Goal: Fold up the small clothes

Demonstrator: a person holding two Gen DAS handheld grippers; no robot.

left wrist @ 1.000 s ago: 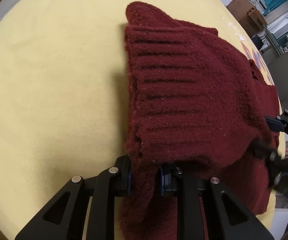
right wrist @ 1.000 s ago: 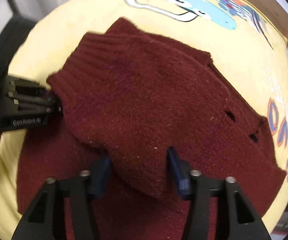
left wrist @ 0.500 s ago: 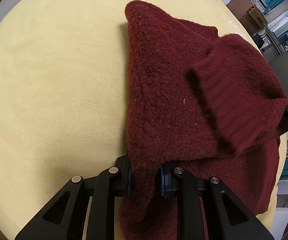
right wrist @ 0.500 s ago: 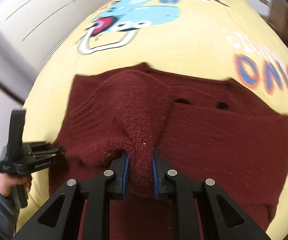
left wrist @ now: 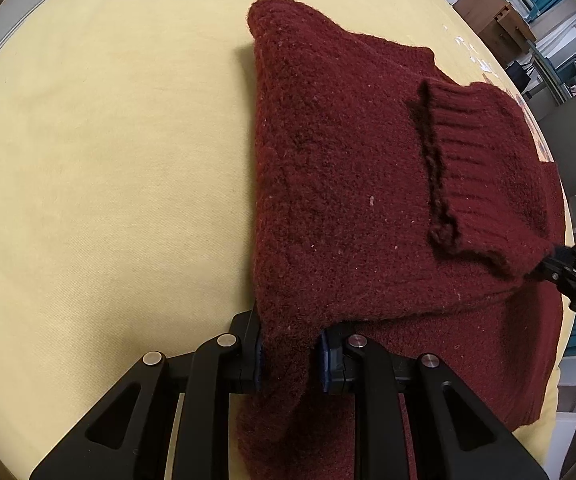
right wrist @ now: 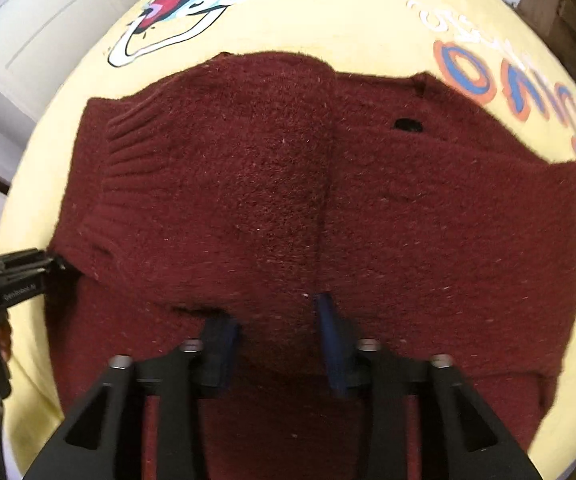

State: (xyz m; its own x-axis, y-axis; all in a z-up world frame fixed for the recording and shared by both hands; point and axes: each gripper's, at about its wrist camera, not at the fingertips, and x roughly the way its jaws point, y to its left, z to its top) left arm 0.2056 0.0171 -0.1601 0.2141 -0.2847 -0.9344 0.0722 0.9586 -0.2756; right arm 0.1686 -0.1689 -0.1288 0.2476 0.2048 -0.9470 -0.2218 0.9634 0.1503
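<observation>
Maroon fuzzy knitted sweater [left wrist: 347, 200], partly folded, is lying on a yellow cotton cloth with a cartoon print [left wrist: 108, 160] and filling the space ahead of both claws.

Left gripper [left wrist: 289, 350]: its black fingers with blue pads are pinching a bunched edge of the sweater, the jaws narrowed onto the wool with fabric filling the gap. Ahead and to the right of this claw a ribbed cuff [left wrist: 475, 160] is lying folded over the sweater's body, its lower corner meeting the tip of the right gripper [left wrist: 551, 264], which is entering from the right edge.

Right gripper [right wrist: 276, 332], own view: its blue-padded fingers are standing moderately apart, with a raised fold of the sweater [right wrist: 248, 200] sitting between them; whether the pads are actually pressing the wool cannot be told, as the view is blurred. Ahead and to the right of this claw a small dark hole [right wrist: 407, 125] is showing in the knit. Far to the left, the left gripper [right wrist: 54, 266] is touching the sweater's edge.
</observation>
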